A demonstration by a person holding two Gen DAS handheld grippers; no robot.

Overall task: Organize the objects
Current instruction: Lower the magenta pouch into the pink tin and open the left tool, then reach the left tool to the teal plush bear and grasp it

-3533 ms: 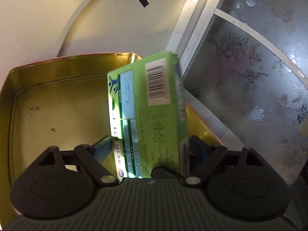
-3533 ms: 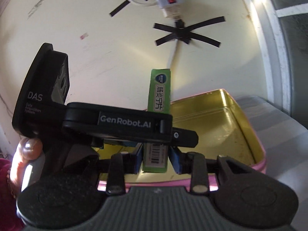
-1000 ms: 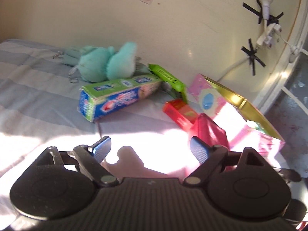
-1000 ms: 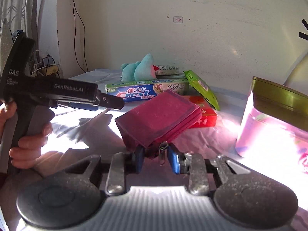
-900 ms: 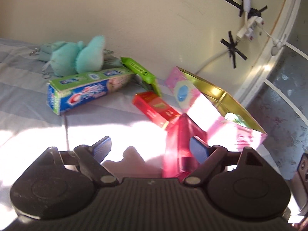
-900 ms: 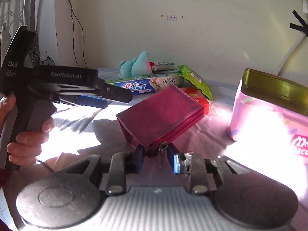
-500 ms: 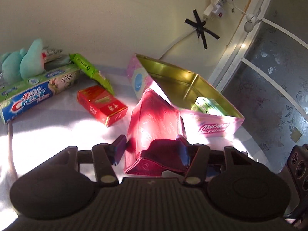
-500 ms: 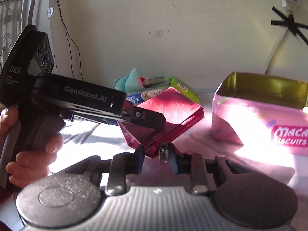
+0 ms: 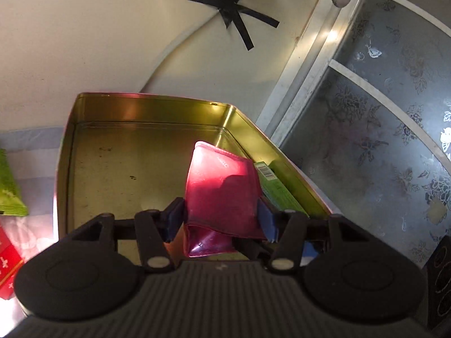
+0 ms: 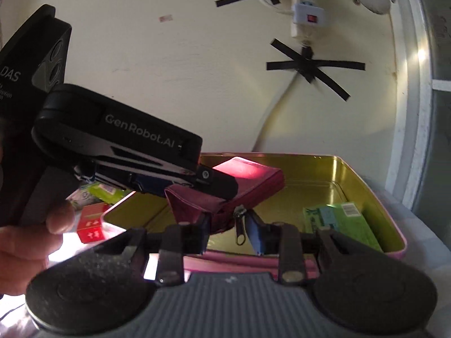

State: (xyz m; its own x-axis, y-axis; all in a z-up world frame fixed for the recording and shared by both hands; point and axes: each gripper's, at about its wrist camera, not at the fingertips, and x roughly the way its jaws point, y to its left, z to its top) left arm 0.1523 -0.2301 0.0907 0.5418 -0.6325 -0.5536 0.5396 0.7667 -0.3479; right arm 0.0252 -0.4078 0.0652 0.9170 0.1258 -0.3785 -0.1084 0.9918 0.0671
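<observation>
Left wrist: left claw [image 9: 221,221] clenched on magenta wallet [image 9: 222,188], held over gold tin [image 9: 135,118], next to green box [image 9: 277,190] lying along tin's right wall. Step, by my read: placing wallet in tin. Next: lower beside box, both claws release.

Right wrist: right claw [image 10: 229,232] pinches wallet's zipper end [image 10: 239,232]; shows wallet well above tin floor, plus red box [image 10: 90,225] outside tin.

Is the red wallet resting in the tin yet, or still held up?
Held above it: both the left gripper and right gripper clamp the red wallet over the tin; contact with the floor is not visible.
</observation>
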